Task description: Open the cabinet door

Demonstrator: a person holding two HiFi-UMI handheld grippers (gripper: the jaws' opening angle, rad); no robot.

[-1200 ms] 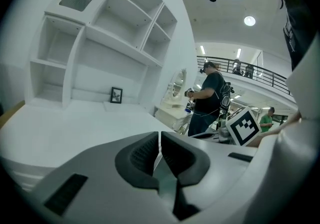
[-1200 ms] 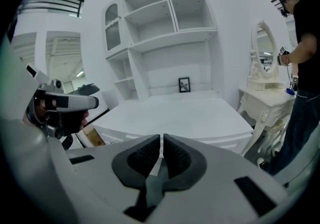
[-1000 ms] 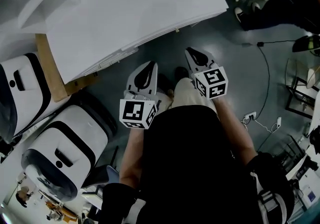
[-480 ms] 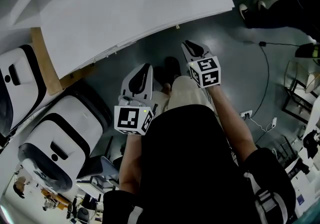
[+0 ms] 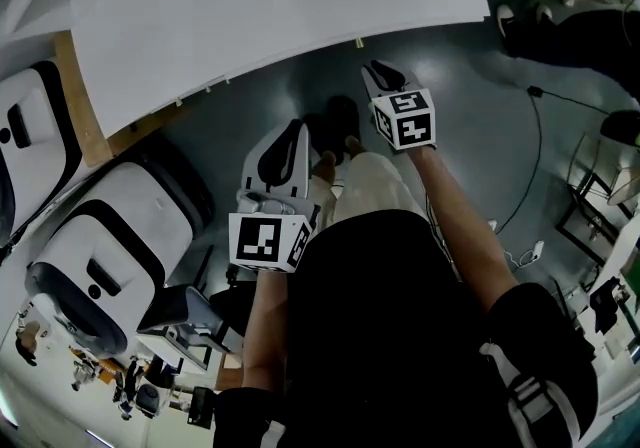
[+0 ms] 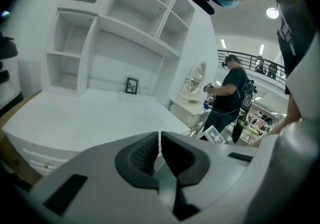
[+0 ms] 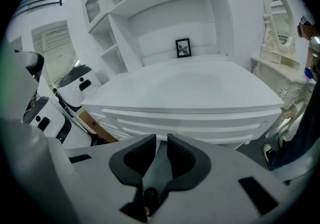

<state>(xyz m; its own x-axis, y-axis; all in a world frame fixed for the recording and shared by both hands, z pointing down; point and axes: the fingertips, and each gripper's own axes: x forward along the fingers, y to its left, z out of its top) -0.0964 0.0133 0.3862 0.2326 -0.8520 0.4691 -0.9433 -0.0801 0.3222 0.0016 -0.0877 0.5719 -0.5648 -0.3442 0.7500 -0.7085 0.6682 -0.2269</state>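
Right claw (image 7: 161,140) hovers just short of the white cabinet (image 7: 200,118), facing its front edge; its jaws have just been opening and stand a little apart, nothing between them. Left claw (image 6: 160,137) hangs further back from the cabinet, pinched together and empty. Neither touches the cabinet.

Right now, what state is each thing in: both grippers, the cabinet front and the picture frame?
left gripper, shut, nothing between the jaws
right gripper, open, jaws have just been opening, empty
cabinet front, closed
picture frame, standing upright on the counter
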